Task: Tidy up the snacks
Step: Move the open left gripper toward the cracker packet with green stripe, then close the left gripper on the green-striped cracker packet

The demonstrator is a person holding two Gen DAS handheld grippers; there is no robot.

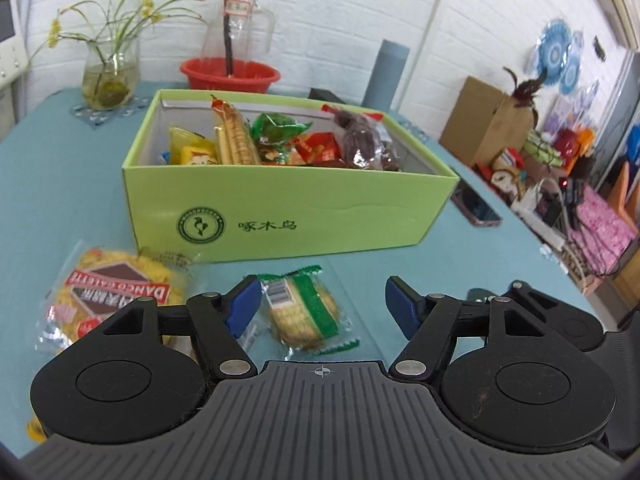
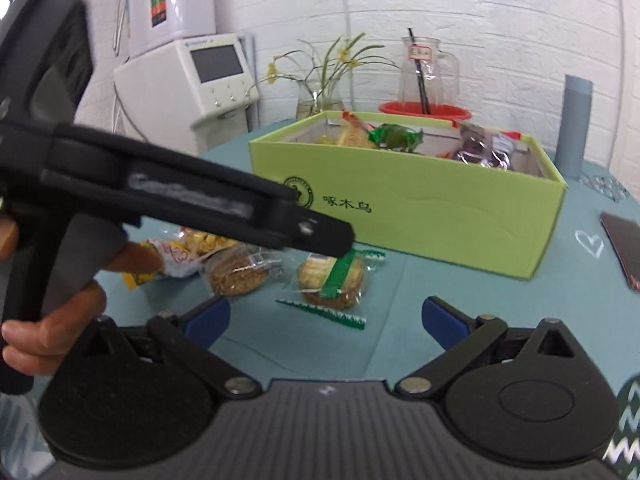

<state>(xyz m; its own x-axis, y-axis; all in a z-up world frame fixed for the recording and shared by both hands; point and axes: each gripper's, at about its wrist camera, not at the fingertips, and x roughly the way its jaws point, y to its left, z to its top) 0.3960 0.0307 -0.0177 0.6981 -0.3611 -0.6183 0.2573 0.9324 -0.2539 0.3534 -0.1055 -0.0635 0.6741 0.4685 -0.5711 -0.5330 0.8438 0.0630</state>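
White brick walls behind a teal tablecloth (image 1: pixel 60 184); green box (image 1: pixel 288 208) sits mid-table, open top, already stuffed with snack packs. Left gripper (image 1: pixel 322 308) held low and level over the near table edge, pointing at the box front, jaws wide open, holding nothing; green-striped cracker pack (image 1: pixel 306 312) lies flat between the blue fingertips (image 1: pixel 244 306), nearer the left one, contact unclear. Yellow snack bag (image 1: pixel 116 292) lies just left of it, partly under the left finger linkage, near the box's front corner. Right gripper (image 2: pixel 326 316) also low, aimed at the box from the right side, jaws wide open and empty; same cracker pack (image 2: pixel 332 280) lies ahead of its fingertips, apart from them. Left gripper (image 2: pixel 200 200) crosses the right view diagonally, person's hand (image 2: pixel 52 320) on its handle. Round brown cracker pack (image 2: pixel 236 272) lies beside the striped one, under that tool. Phone (image 1: pixel 476 208) lies right of the box near the table edge. Bare cloth between cracker pack and box front, and to the right of the pack.
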